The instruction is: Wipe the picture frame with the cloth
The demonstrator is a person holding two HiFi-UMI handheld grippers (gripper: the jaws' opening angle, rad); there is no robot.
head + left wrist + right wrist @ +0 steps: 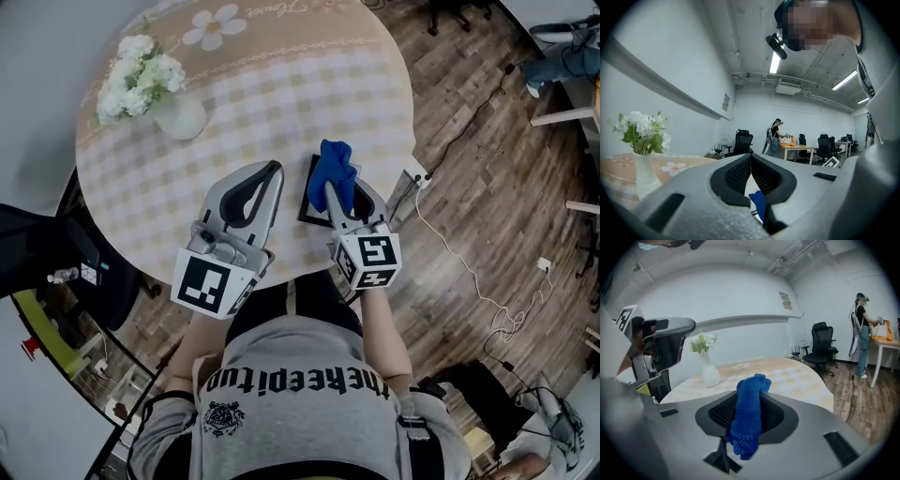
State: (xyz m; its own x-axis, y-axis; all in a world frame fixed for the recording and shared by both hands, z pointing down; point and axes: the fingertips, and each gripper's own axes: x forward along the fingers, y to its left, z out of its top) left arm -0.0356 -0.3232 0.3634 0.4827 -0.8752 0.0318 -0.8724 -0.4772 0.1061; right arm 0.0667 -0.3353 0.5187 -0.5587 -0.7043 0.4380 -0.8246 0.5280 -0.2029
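Note:
My right gripper (337, 190) is shut on a bunched blue cloth (336, 170), which stands up between its jaws (749, 414). Under that gripper a dark picture frame (308, 194) lies flat on the round table (309, 84) near its front edge, mostly hidden by the gripper and cloth. Just left of it, my left gripper (274, 170) hovers over the table, shut, with its tips together and nothing between them. In the left gripper view (751, 157), a bit of the blue cloth (758, 201) shows past the closed tips.
A white vase (180, 118) of white flowers (141, 73) stands at the table's back left. Wooden floor with a white cable (469, 272) lies to the right. A dark chair (56, 253) is at the left. A person stands at a far desk (776, 136).

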